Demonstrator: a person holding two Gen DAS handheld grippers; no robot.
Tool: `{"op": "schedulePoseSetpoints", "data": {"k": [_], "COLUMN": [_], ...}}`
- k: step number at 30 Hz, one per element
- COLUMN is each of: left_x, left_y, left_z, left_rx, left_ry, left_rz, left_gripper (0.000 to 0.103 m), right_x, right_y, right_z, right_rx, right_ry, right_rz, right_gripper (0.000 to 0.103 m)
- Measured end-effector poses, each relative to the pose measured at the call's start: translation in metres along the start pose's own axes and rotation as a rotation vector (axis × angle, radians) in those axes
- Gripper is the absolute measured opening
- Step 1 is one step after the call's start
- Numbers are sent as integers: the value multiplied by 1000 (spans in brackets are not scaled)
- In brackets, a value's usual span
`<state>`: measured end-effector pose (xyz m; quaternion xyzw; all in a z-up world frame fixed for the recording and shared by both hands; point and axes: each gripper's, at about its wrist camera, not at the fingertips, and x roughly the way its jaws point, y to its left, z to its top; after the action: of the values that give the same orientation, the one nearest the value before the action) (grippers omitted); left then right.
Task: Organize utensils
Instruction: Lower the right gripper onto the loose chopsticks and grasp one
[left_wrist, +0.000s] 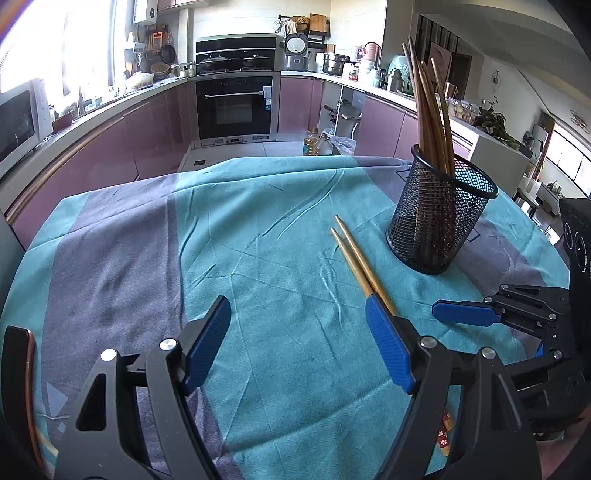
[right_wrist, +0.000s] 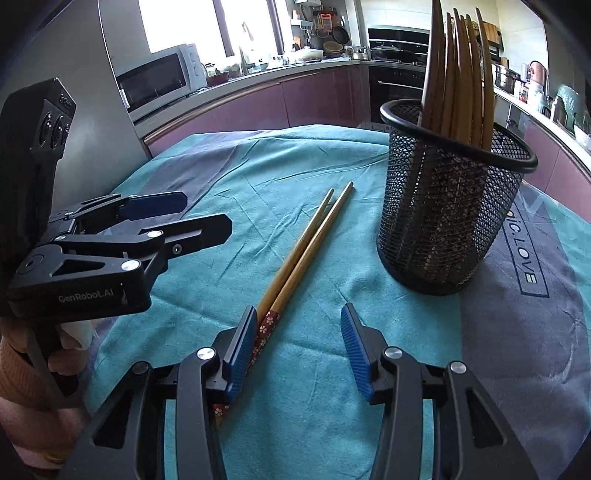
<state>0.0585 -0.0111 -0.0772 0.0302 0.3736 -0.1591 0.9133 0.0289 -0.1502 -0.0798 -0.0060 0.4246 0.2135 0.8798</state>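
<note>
bamboo chopsticks (right_wrist: 303, 251) — red floral handles

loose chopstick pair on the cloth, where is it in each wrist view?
Left wrist: chopstick pair right of centre, near ends hidden behind the left gripper's right finger.
Right wrist: chopstick pair at centre, patterned ends running under the right gripper's left finger.
Shared landmark: black mesh holder, just right of the pair.

Two loose wooden chopsticks (right_wrist: 306, 251) with red floral-patterned handle ends, flat and side by side on teal cloth, just left of black wire-mesh cylindrical holder (right_wrist: 447, 206). Upright in holder, leaning bundle of darker brown chopsticks (right_wrist: 458, 74).
</note>
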Motion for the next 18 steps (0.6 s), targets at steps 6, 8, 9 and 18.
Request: {"op": "schedulePoseSetpoints", "data": {"k": [6,8,9,18], "left_x": [3,3,4,12], "left_y": [-4,-5,-6,-19], "left_z": [-1,-1,-1,-2], "left_rx": [3,6,8,43], "left_ry": [5,7,8,33], "left_rz": [-4,-5,-6,-32], "left_gripper": [74,74,74,72], "right_x": [-1,-1,-1,-6], "right_y": [-2,-4,-4,-11], "right_z": [-1,-1,-1,-5], "right_rx": [11,19,23,42], "right_ry": [5,7,8,21], "right_rz": [-2,-3,-3,-11], "right_gripper": [44,42,41,30]}}
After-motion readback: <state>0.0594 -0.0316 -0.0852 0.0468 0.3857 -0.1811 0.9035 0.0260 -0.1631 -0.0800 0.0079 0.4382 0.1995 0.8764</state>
